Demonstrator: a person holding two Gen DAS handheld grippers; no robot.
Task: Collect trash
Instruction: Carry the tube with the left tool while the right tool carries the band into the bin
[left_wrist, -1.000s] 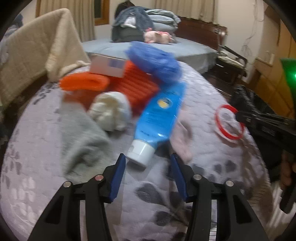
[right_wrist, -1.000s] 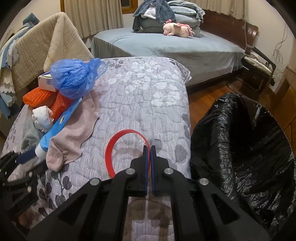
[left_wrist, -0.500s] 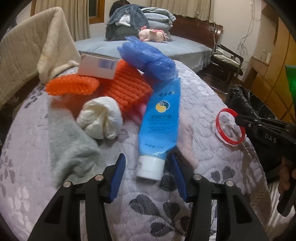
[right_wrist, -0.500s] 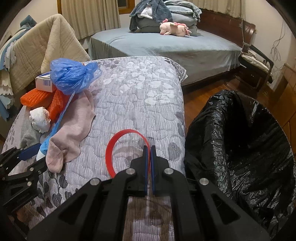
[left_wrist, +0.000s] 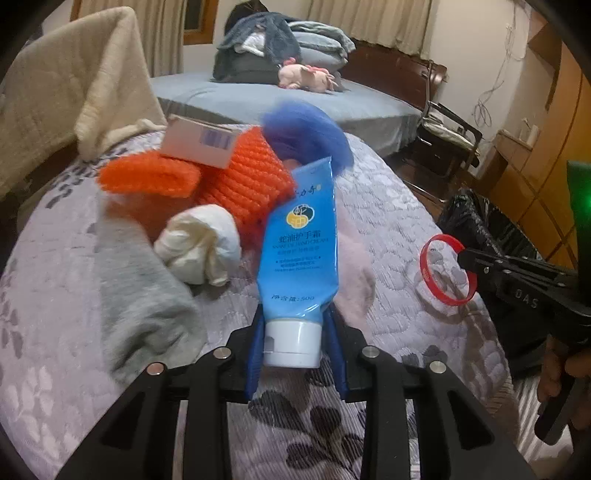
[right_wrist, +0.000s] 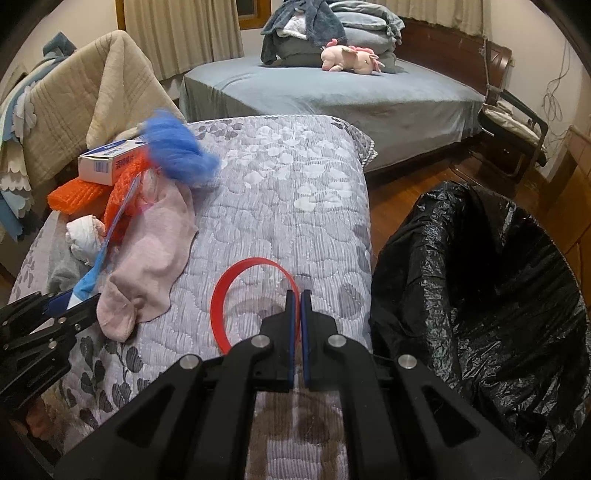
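Left wrist view: left gripper (left_wrist: 295, 345), blue fingers (left_wrist: 255, 354) clamped on the white cap end of the blue hand cream tube (left_wrist: 301, 240).
Tube look: bright blue body, yellow-and-blue logo, printed text, white flip cap nearest the camera; far end tilted up off the quilt.
Tube place: over the grey patterned quilt (left_wrist: 388, 206), between grey sock (left_wrist: 140, 291) and pink sock (left_wrist: 354, 273).
Right wrist view: right gripper (right_wrist: 297, 312), jaws pinched together on the red ring (right_wrist: 236, 291).
Ring look: thin red band, open circle, held on edge; lower part near the quilt, contact unclear.
Ring place: near the quilt's right edge, just beside the black trash bag (right_wrist: 480, 295).
Right hand: fingers on the gripper handle (left_wrist: 557, 373) at right edge of left view.
Trash bag: black liner, mouth open, on the wooden floor right of the quilt.
Pile behind tube: white crumpled wad (left_wrist: 199, 247), orange knit piece (left_wrist: 236, 184), cardboard box (left_wrist: 201, 146) on top.
Blue plastic bag: (left_wrist: 306, 133) blurred, at the tube's far end.
Far: beige blanket (right_wrist: 85, 92) on the left, bed with pink plush toy (right_wrist: 349, 59).
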